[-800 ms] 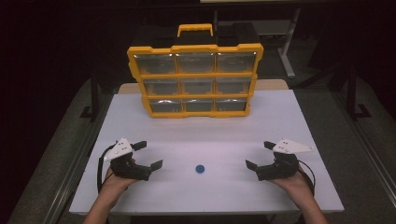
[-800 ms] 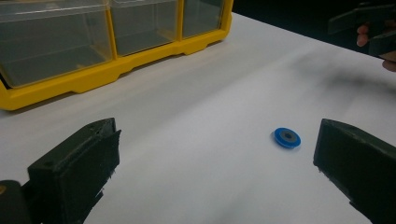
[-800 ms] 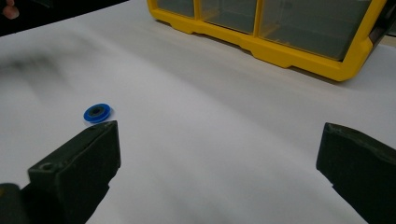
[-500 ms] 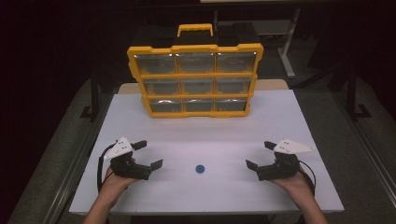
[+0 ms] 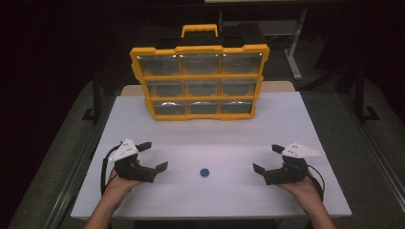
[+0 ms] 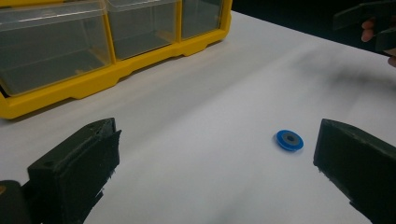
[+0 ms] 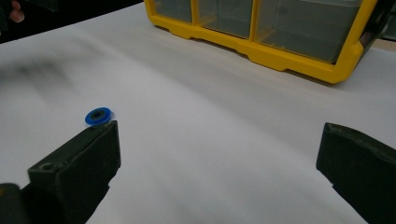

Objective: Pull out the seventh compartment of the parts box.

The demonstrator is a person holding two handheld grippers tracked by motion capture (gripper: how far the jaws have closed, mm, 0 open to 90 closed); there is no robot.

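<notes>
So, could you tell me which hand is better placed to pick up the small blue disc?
Left, probably: the left tongs stand open slightly nearer the blue disc than the right tongs.

Small disc (image 5: pixel 205 172): blue with a dark centre, on a plain white counter (image 5: pixel 296 124). Organiser case (image 5: pixel 200 82): yellow frame and handle, clear drawers. Left hand-held gripper (image 5: pixel 153 156) and right hand-held gripper (image 5: pixel 267 158): black jaws, pale grey top plates.

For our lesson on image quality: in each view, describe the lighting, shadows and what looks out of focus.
High view: white table brightly lit, surroundings nearly black. Left gripper view: blue disc fairly sharp, near jaws soft, a smudgy grey shadow across the far table. Right gripper view: yellow drawer cabinet slightly blurred, its clear drawers showing dull glare, soft shadow at upper left.
</notes>
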